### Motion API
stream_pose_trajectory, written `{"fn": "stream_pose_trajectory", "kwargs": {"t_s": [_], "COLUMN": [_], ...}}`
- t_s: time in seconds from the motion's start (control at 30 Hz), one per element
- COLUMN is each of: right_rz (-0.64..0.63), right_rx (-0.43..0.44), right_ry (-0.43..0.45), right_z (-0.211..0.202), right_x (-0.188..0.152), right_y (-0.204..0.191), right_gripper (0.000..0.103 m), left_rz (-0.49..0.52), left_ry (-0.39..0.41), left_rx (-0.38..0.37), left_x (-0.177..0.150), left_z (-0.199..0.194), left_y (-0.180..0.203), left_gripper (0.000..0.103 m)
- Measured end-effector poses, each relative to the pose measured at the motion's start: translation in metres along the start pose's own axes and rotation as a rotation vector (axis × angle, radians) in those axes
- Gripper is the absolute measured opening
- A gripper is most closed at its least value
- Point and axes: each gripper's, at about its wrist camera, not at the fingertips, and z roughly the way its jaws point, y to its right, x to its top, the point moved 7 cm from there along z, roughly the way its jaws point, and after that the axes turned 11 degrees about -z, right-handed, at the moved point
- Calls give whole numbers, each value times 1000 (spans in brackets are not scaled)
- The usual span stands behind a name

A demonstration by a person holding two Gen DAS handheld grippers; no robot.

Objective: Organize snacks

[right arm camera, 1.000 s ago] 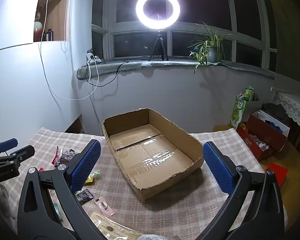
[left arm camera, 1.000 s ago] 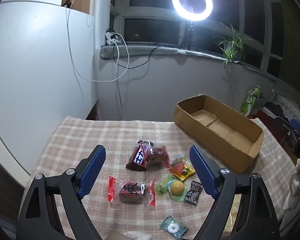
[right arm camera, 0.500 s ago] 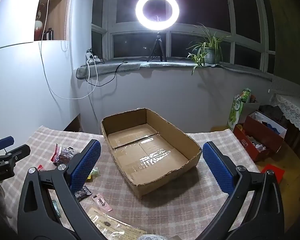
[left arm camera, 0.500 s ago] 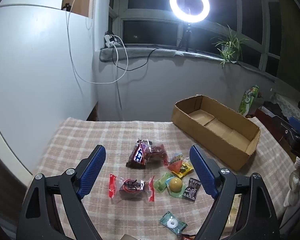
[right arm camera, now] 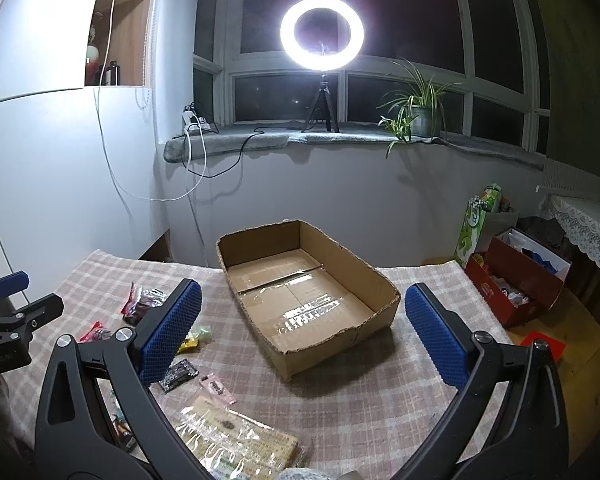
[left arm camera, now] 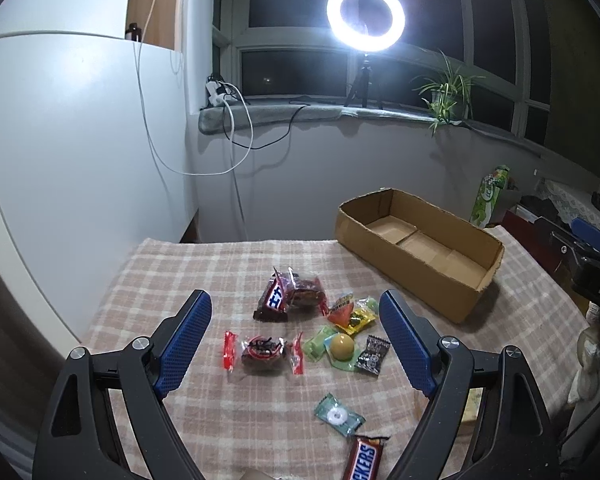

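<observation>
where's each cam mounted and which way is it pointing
Left wrist: on the left gripper, looking forward and down at wrapped snacks on the checked tablecloth; its blue-padded fingers show.
Right wrist: on the right gripper, facing the empty brown cardboard box; its own fingers show, the left gripper at the left edge.
Shared: the box, the snacks, the white ring light.

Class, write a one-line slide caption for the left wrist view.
Open left gripper poised above wrapped candies on a checked tablecloth, with an empty cardboard box waiting beyond.
</observation>
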Motion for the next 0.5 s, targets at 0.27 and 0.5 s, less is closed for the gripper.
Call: {"fn": "stream_pose_trajectory", "kwargs": {"t_s": [0.27,0.5], "right_rz": [6,23], "right_rx": [-7,-11], "right_ry": [19,28], "right_z": [-23,-46], "right_x": [-1,-7], "right_y": [2,5], "right_gripper": [103,103], "left_rz": [6,-4], "left_ry": [18,38], "left_rx": [1,7], "left_x": [-12,-30], "left_z": [-18,-35], "left_y": [5,4], "left_gripper": [86,86]}}
